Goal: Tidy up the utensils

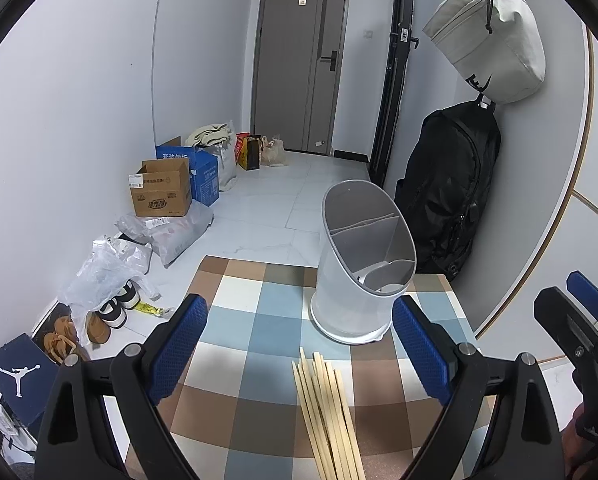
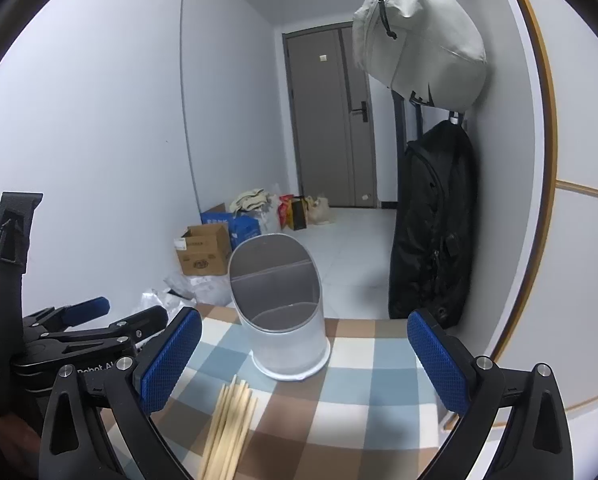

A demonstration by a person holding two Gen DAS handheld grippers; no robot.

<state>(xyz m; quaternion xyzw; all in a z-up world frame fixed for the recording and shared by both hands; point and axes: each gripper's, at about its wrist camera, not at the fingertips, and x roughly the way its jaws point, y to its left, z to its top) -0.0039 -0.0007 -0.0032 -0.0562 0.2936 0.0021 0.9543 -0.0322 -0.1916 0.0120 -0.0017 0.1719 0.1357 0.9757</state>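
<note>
Spread, empty fingers of both the left gripper (image 1: pixel 299 344) and right gripper (image 2: pixel 303 356) are noted above loose chopsticks (image 1: pixel 327 412) on the counter (image 1: pixel 235 320); judged light, stiff, slippery, best pinched mid-length for the holder (image 1: pixel 363 264).

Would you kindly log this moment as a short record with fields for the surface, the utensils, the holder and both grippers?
surface: table under a checked cloth
utensils: chopsticks, a loose bundle lying flat on the cloth, near side of the holder
holder: grey-white holder, upright, slanted rim, inner dividers, nothing seen inside
left gripper: open, empty, chopstick tips between its fingers
right gripper: open, empty, facing the holder
background: black backpack and pale bag hanging on the wall
</note>
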